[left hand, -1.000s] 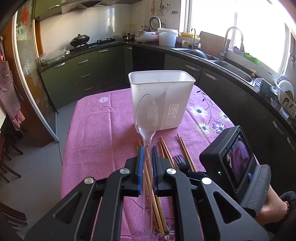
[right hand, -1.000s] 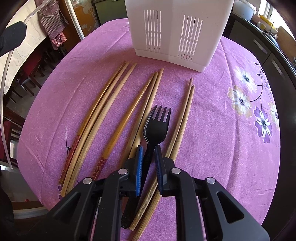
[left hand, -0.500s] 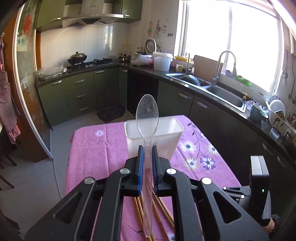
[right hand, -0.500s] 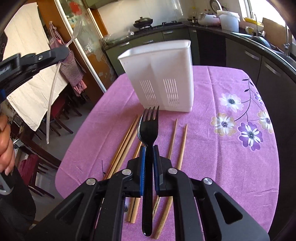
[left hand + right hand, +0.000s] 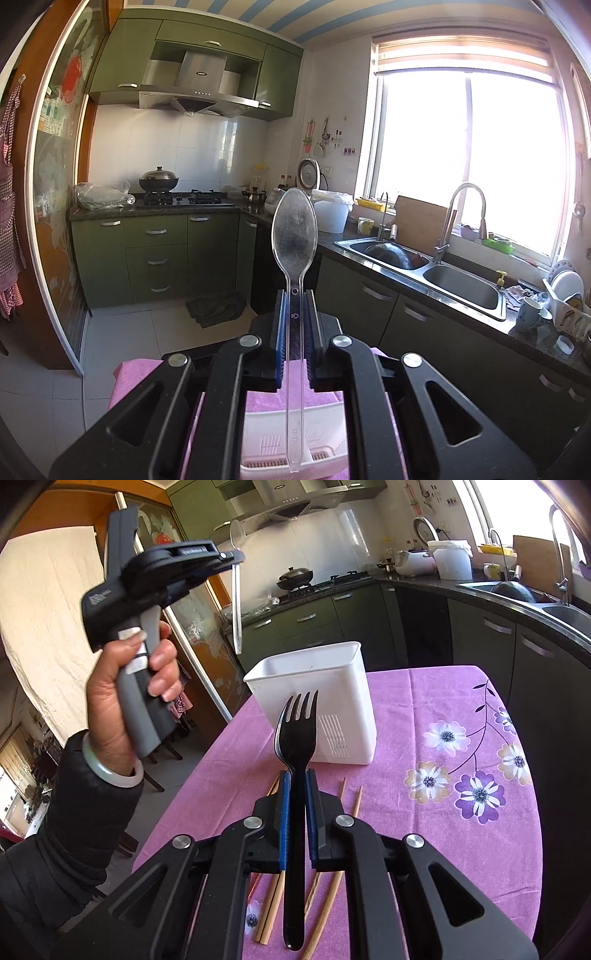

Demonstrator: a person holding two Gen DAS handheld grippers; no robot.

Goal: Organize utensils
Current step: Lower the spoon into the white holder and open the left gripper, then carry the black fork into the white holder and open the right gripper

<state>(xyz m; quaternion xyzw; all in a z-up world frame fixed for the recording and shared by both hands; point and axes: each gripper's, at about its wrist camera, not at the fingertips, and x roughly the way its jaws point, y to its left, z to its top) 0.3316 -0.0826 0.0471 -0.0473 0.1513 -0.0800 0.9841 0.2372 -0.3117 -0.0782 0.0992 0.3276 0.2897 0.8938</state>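
Note:
My left gripper point(image 5: 294, 295) is shut on a clear plastic spoon point(image 5: 294, 236), bowl up, its handle hanging down over the white utensil holder point(image 5: 273, 435) just below. In the right wrist view that same left gripper point(image 5: 236, 557) is held high by a hand point(image 5: 122, 686), left of and above the white utensil holder point(image 5: 314, 701), with the clear spoon point(image 5: 236, 605) dangling from it. My right gripper point(image 5: 295, 775) is shut on a black plastic fork point(image 5: 296, 734), tines up, lifted above the table. Several wooden chopsticks point(image 5: 332, 886) lie on the pink cloth below it.
The table carries a pink flowered cloth point(image 5: 443, 812). Dark green cabinets point(image 5: 155, 254), a stove with a wok point(image 5: 159, 181) and a steel sink point(image 5: 424, 269) run along the walls behind. Chairs point(image 5: 162, 753) stand left of the table.
Both grippers have risen and tipped up with their utensils. The left one moved over the holder. The right one closed on the fork and lifted it off the chopsticks.

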